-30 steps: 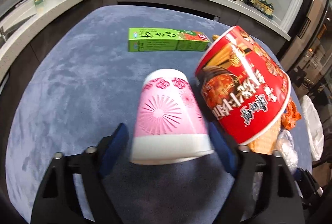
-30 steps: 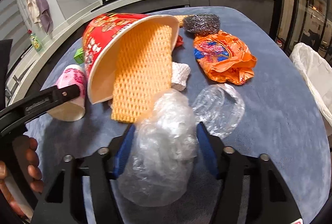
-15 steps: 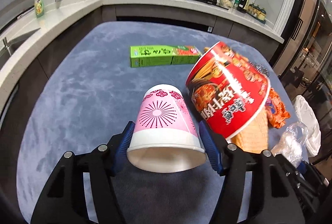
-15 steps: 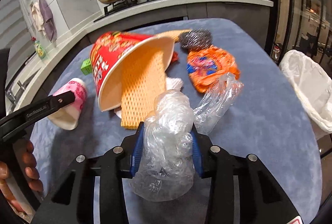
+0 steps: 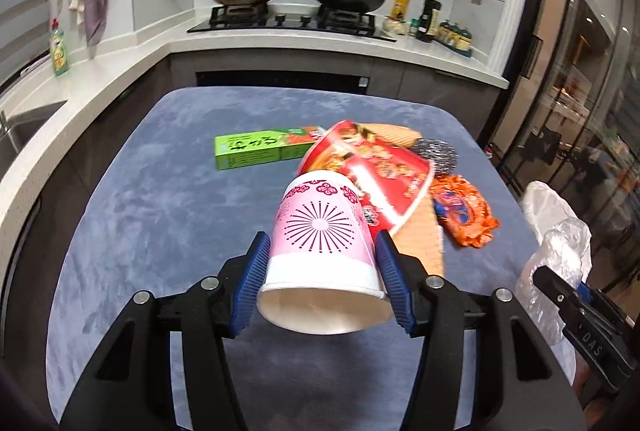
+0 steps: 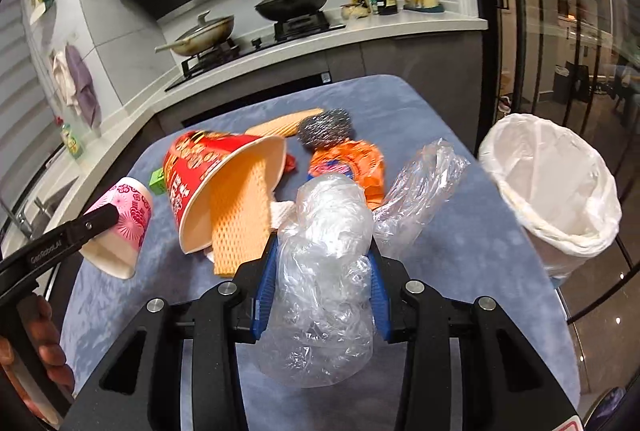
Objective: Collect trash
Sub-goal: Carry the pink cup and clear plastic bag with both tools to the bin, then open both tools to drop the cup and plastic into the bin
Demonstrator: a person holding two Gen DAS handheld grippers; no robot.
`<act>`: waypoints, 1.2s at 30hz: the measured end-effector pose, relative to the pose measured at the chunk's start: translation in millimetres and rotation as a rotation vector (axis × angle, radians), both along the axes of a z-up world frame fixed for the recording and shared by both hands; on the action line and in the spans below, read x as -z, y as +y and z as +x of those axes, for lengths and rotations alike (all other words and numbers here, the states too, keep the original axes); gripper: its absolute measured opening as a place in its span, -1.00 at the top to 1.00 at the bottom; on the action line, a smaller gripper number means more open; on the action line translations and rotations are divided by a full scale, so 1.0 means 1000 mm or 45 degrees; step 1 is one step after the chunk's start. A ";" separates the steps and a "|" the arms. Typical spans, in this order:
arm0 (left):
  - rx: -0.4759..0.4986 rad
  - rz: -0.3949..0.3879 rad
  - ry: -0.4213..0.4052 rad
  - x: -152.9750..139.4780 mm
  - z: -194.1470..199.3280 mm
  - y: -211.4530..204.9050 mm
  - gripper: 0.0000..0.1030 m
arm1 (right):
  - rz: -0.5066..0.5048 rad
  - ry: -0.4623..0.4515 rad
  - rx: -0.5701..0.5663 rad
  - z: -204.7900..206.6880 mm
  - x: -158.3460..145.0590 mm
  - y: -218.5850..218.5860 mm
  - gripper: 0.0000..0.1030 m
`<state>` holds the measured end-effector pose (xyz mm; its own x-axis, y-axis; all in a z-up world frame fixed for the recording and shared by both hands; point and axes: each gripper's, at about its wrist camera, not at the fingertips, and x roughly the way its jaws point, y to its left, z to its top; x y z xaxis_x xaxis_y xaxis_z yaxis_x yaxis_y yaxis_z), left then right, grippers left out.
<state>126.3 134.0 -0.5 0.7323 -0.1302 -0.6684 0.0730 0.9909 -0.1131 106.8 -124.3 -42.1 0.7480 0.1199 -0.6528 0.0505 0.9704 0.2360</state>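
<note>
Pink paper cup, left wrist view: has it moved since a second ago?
Yes. The pink paper cup, clamped in the left gripper whose jaws have just been closing, has come up off the blue table, now overlapping the red noodle bowl.

left gripper (image 5: 322, 273) fingers (image 5: 253, 289) clamp pink paper cup (image 5: 320, 251), lifted clear of blue tablecloth (image 5: 160, 223).

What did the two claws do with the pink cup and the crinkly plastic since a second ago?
The left claw has just been closing and now squeezes the pink cup, lifted off the blue table. The right claw has closed on the clear plastic and raised it too, its loose end now hanging in the air. The red noodle bowl, green box, orange wrapper and bin stayed put.
</note>
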 end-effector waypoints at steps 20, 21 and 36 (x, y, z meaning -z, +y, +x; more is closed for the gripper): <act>0.445 0.014 -0.110 -0.036 -0.012 -0.153 -0.01 | 0.000 -0.103 0.302 -0.028 -0.020 -0.112 0.26; 0.467 0.011 -0.111 -0.037 -0.011 -0.163 -0.01 | -0.003 -0.108 0.317 -0.029 -0.021 -0.120 0.26; 0.794 -0.023 -0.067 -0.021 0.023 -0.313 -0.01 | -0.037 -0.135 0.478 -0.007 -0.021 -0.226 0.25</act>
<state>149.2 -178.8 21.0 0.5468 -0.5545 -0.6273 0.6428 0.7581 -0.1097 99.5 -350.2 -20.8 0.7998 -0.1925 -0.5686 0.3804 0.8953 0.2320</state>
